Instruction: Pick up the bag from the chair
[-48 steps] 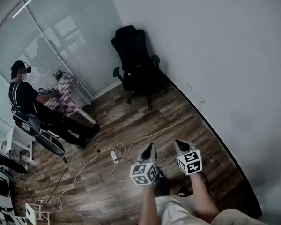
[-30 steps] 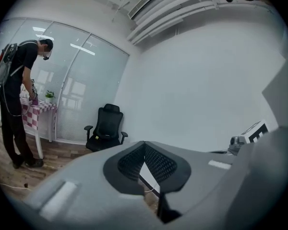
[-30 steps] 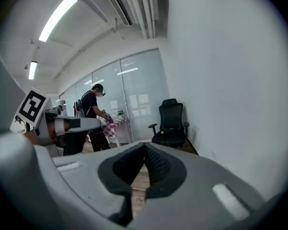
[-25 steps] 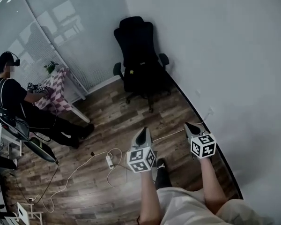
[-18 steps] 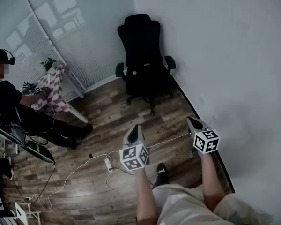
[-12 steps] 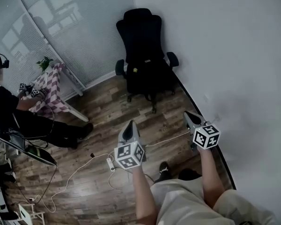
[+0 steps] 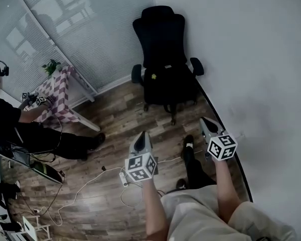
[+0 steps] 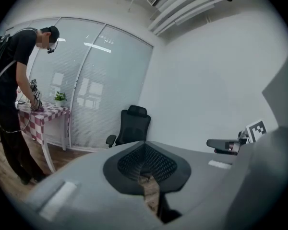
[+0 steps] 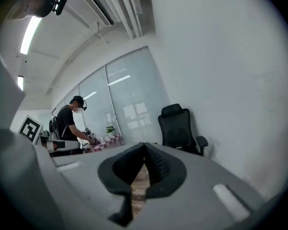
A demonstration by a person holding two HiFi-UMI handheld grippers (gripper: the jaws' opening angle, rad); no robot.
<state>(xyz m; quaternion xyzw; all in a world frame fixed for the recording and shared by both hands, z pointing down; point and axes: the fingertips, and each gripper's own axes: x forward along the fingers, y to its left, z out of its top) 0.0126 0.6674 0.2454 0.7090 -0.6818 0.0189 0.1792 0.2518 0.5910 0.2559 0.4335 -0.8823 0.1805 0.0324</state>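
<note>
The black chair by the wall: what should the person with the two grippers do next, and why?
Probably step closer to the chair. A stretch of wooden floor lies between it and the left gripper and right gripper, both with jaws together and empty. The bag is hard to tell from the dark chair.

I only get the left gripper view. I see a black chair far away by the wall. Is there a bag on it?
Observer: In the head view the chair seat holds a dark lump with a small yellow spot; maybe the bag, too dark to tell.
Operator: Anything to trip on?
Observer: A white power strip lies on the wood floor.
Operator: Is the other gripper open?
Observer: No, the right gripper has its jaws together, empty.
</note>
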